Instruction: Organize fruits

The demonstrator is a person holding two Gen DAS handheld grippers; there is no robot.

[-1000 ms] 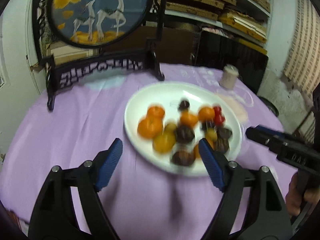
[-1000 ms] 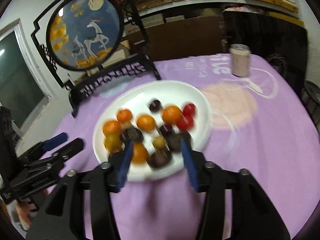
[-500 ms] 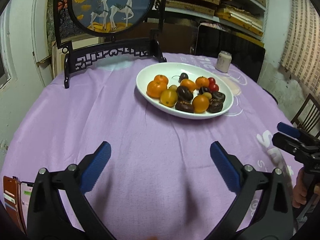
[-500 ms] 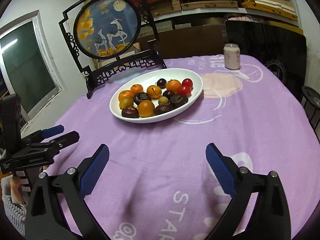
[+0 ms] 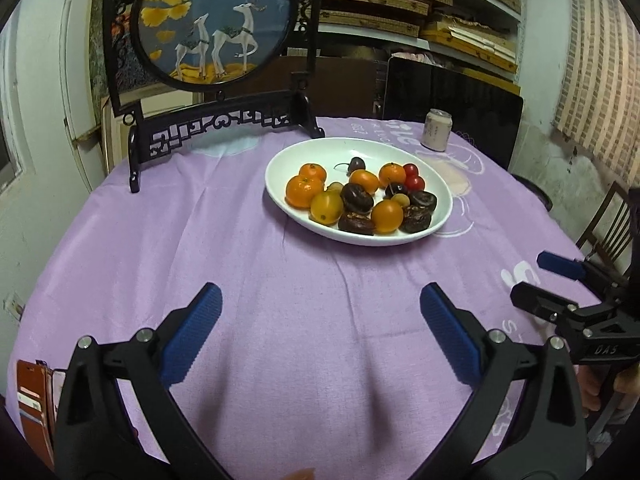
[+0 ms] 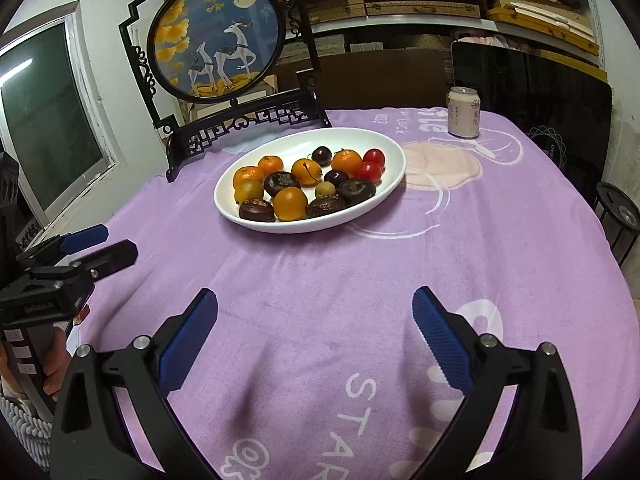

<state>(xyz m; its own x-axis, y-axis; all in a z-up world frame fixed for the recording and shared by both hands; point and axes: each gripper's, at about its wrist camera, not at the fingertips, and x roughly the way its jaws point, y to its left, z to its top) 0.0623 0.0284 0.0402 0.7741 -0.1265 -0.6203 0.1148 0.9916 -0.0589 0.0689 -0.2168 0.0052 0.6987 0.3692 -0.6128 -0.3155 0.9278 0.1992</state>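
Observation:
A white oval plate sits on the purple tablecloth and holds several fruits: orange mandarins, dark brown fruits, red cherry tomatoes and a dark cherry. My left gripper is open and empty, well in front of the plate. My right gripper is open and empty, also in front of the plate. Each gripper shows in the other's view, the right one and the left one.
A black stand with a round deer picture stands behind the plate. A pale drink can stands at the back right. A brown wallet lies at the table's near left edge.
Both grippers have pulled back from the plate toward the near side of the table and opened wider. The plate and fruits have not moved.

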